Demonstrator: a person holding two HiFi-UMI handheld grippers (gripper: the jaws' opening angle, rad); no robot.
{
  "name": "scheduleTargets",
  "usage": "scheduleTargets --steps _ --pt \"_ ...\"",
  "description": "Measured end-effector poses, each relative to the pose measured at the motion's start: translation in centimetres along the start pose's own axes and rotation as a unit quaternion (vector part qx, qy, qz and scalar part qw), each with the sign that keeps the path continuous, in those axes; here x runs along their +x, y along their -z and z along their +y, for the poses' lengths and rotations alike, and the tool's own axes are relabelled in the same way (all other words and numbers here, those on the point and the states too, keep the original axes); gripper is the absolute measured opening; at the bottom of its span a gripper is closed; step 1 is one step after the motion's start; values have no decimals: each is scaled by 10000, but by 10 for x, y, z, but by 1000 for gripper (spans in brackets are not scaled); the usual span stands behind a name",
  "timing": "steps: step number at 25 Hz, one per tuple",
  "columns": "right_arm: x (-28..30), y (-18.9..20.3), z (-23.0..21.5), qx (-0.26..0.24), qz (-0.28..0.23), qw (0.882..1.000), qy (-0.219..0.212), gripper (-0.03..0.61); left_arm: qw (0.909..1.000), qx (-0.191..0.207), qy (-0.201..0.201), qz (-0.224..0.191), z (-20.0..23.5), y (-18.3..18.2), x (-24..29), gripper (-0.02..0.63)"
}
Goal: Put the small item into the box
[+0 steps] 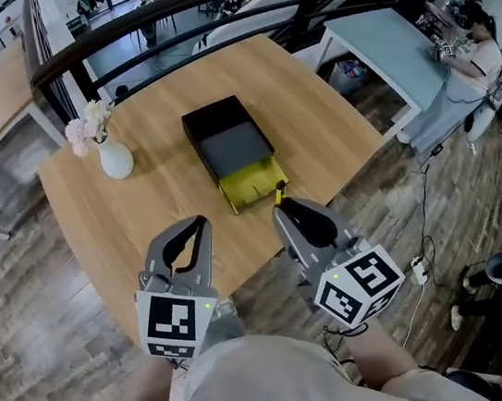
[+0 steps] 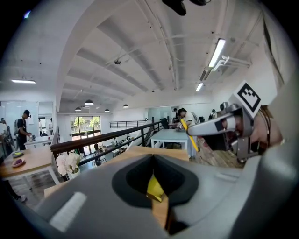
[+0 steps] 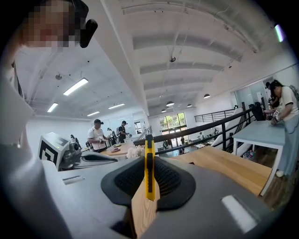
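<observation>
Two grippers low in frame. Right gripper (image 1: 281, 203) pinching yellow cutter (image 3: 149, 168), long axis along jaws; box (image 1: 228, 142) just up-left. Left gripper (image 1: 201, 219) pressed together, empty, farther.

The cutter (image 3: 149, 163) is slim and yellow with a black slider. It stands upright on edge, pinched between the pads (image 3: 175, 184) of the right gripper (image 1: 286, 206), its tip poking past the fingertips. The box (image 1: 222, 129) is black, shallow and open-topped. Its yellow tray (image 1: 251, 185) is slid out toward those fingertips, just ahead of them.
</observation>
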State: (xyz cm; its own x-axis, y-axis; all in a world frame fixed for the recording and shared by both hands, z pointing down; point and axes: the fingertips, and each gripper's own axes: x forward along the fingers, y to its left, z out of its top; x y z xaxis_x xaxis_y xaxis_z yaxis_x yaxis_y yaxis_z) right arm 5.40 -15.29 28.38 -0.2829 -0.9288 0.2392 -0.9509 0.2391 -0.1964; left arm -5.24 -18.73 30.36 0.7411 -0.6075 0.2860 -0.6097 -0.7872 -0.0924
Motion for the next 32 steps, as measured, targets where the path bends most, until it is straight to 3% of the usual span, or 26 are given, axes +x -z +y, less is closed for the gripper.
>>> scheduleTargets --steps 13,21,32 --pt "30 -14 -20 9 26 10000 69 63 9999 -150 -51 14 27 1 25 2" --pt "36 -17 -38 58 65 9995 -292 63 9994 -88 -300 143 19 -7 40 2" --pt "39 -5 -65 167 161 9988 -423 63 9987 -87 -442 253 7 -5 55 2"
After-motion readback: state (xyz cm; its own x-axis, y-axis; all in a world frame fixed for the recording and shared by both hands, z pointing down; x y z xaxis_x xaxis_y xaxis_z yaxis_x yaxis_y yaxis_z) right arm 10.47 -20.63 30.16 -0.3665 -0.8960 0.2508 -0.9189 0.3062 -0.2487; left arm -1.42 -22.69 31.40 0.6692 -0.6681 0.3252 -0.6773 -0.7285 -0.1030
